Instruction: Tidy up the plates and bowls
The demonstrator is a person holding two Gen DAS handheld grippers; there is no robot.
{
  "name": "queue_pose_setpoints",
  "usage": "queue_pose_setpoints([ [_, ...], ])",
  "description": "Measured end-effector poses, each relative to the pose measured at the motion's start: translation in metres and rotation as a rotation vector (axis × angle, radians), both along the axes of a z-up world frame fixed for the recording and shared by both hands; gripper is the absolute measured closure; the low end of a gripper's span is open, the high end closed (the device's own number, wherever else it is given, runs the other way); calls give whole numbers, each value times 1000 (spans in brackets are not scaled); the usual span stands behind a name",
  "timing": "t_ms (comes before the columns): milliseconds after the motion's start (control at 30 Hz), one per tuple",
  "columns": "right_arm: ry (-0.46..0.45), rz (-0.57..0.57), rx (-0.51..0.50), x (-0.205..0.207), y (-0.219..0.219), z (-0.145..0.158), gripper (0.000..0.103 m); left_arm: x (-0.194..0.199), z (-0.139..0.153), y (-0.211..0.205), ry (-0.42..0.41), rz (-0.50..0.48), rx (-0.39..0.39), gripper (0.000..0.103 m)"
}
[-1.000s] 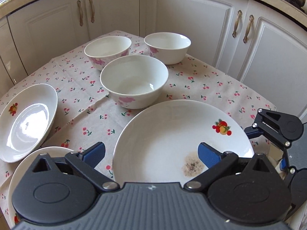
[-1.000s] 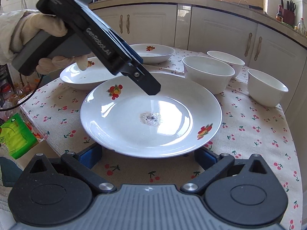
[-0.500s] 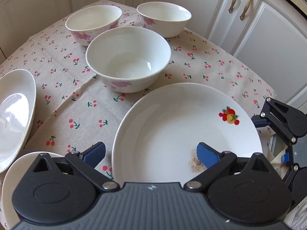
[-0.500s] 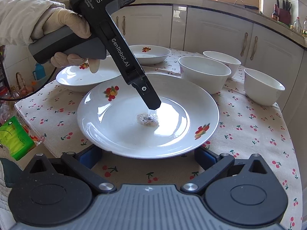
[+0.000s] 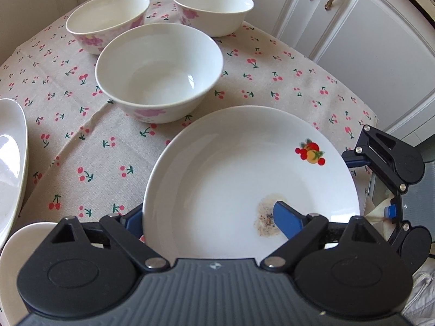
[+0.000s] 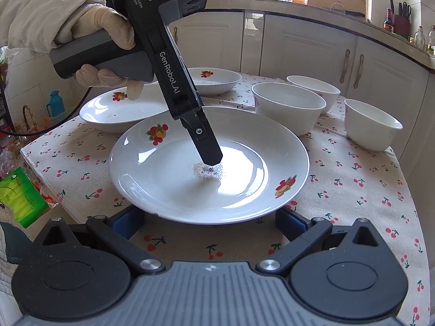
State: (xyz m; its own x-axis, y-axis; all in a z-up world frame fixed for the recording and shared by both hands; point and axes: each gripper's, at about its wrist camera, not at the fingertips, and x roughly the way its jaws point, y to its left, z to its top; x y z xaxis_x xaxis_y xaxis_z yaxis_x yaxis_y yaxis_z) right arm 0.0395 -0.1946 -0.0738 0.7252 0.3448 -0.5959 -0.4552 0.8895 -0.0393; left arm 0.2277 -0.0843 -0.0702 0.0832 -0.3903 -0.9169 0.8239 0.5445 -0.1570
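A large white plate (image 5: 244, 168) with fruit prints and a dirty spot (image 6: 208, 171) lies near the table's front edge. My left gripper (image 5: 206, 217) is open and straddles the plate's rim: one blue finger is above the plate by the spot, the other below the rim. In the right wrist view the left gripper (image 6: 210, 157) points down onto the spot. My right gripper (image 6: 209, 221) is open, its blue fingers low under the plate's (image 6: 168, 179) near rim. Three white bowls (image 5: 160, 70) (image 5: 107, 20) (image 5: 213, 6) stand behind the plate.
Two more fruit-print plates (image 6: 122, 108) (image 6: 214, 78) lie at the table's left and back. The cherry tablecloth (image 5: 81, 141) covers the table. White cabinets (image 6: 304, 46) stand close behind. A green packet (image 6: 19, 198) lies off the table's left.
My left gripper moved down and forward onto the large plate, its upper finger now at the dirty spot. My right gripper moved slightly closer under the plate's near rim.
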Motion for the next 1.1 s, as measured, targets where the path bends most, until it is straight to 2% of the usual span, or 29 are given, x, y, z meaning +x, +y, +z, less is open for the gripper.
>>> queue_pose_setpoints([
  [300, 11, 21, -29, 5, 3, 3, 0, 1, -1, -1, 2, -21, 16, 10],
  [567, 47, 26, -43, 9, 4, 6, 0, 1, 0, -1, -1, -18, 4, 10],
  [1100, 58, 32, -59, 8, 6, 16, 0, -7, 16, 7, -21, -11, -47, 10],
])
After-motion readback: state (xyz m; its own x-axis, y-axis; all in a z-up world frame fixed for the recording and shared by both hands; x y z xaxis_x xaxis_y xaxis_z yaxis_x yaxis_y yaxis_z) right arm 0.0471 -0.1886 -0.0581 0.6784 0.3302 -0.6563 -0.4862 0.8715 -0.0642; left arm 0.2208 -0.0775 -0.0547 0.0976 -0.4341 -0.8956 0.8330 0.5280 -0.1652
